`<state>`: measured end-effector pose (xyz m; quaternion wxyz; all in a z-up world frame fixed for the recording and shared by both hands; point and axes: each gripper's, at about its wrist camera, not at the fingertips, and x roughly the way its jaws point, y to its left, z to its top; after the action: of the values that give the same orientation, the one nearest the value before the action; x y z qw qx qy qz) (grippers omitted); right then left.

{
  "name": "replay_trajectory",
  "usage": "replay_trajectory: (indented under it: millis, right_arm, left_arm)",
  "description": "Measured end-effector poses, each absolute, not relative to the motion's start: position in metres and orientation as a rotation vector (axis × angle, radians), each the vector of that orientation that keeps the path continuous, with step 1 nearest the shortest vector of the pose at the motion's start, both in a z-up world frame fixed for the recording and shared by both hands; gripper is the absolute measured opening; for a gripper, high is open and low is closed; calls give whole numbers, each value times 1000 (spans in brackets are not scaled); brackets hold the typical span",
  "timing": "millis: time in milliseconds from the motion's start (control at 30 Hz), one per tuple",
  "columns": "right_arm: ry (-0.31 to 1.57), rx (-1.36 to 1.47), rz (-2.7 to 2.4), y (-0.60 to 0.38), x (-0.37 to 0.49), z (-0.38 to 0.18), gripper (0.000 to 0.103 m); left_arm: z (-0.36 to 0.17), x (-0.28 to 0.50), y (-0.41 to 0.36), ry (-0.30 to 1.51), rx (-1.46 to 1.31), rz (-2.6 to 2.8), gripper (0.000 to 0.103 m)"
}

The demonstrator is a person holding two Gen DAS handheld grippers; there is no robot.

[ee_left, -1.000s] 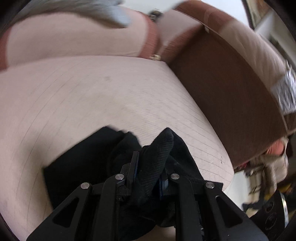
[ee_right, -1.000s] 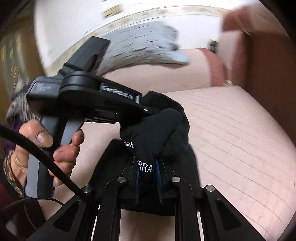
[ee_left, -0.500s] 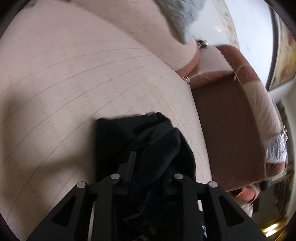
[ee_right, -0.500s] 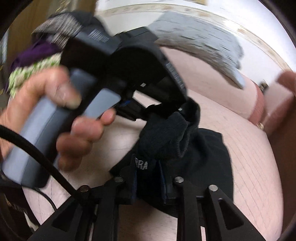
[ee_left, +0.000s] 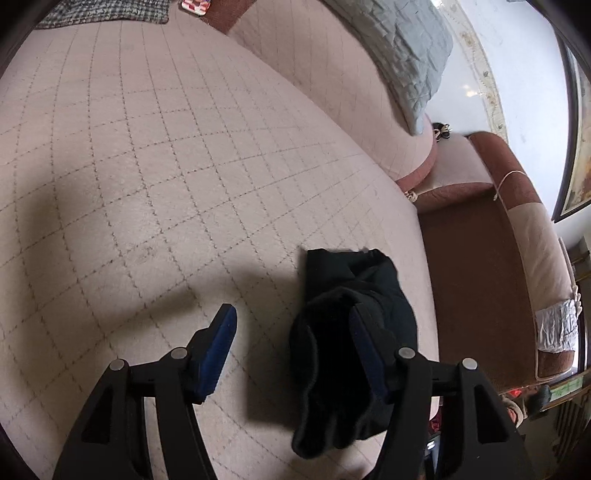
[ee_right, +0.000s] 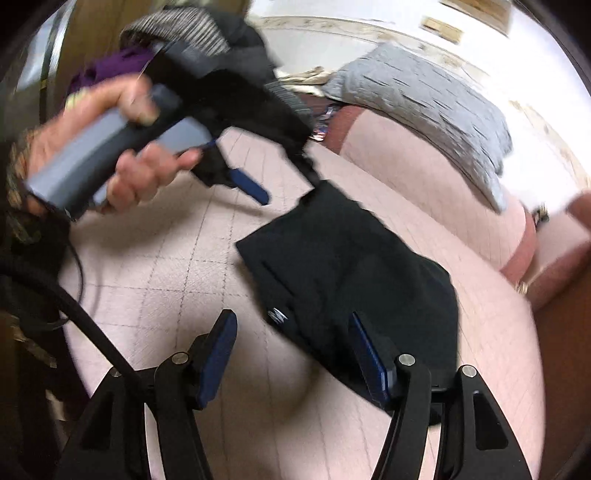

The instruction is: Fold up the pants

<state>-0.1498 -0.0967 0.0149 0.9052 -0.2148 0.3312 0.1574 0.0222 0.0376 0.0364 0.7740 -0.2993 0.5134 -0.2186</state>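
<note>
Two blue-padded fingers of the left hand-held gripper [ee_left: 291, 343] are standing wide apart in the left wrist view, gripping nothing, though the black pants [ee_left: 354, 332] are bunching up against the inner face of the right-side finger [ee_left: 364, 349] and draping over it. The pants are lying in a folded, rumpled heap on the pale quilted sofa seat [ee_left: 155, 155], close to its edge beside the brown armrest [ee_left: 476, 280]. A grey blanket [ee_left: 406, 55] is lying over the sofa backrest further off, and a checked cloth [ee_left: 107, 14] is showing at the top edge of the seat. Turning to the right wrist view, the right hand-held gripper [ee_right: 293, 343] is also spreading its fingers wide and clasping nothing; the pants [ee_right: 351, 266] are lying flat on the seat [ee_right: 177, 266] as a dark folded rectangle, with their near edge passing under the right-side finger [ee_right: 369, 354], and whether it is touching the cloth is not clear. A small white logo is showing near the fold's left edge. The person's left hand [ee_right: 122, 147] is gripping the grey handle of the other tool above the seat, blurred, its blue pads [ee_right: 251, 186] hanging just beyond the far corner of the pants. A pile of striped and purple clothing [ee_right: 166, 44] is sitting behind that hand.
</note>
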Motion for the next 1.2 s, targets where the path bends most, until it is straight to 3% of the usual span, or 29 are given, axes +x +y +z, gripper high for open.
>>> replay_trajectory:
  millis: [133,267,467,533,767,800,833,867,933,1000,1200]
  right_arm:
    - [679,-260,245,-149,-151,61,67]
    - [690,-85,131,-196,-118,76,68]
    - [756,3,102,-206,-61,60,68]
    - [792,7,117,-202,-45,53,68]
    - [832,-21,73,-201,-31,30,68]
    - [838,-18,67,-201,-31,28,67]
    - [846,-15,70,-201,-30,26,54]
    - [864,-16,73,-201,-28,23,34]
    - [885,-10,78,-201,-24,20,21]
    - [879,17,91,-205,-25,24,14]
    - [818,100,92,-229,-36,46,12]
  left_arm:
    - [38,12,26,1098,-642,-527,71]
    - [25,6,1,1158,-605,-545,73]
    - [37,-9,-3,1109,-598,-587,73]
    - [45,-13,8,1063,-639,-578,81]
    - [41,-19,6,1058,-608,-539,88]
    - [38,-17,-4,1081,-573,-523,88]
    - [33,-14,-13,1105,-533,-503,88]
    - [26,-11,-24,1144,-466,-470,85]
    - [16,-8,-38,1193,-385,-443,28]
    - [24,-11,-41,1175,-419,-476,17]
    - [66,-17,-59,1089,-401,-515,16]
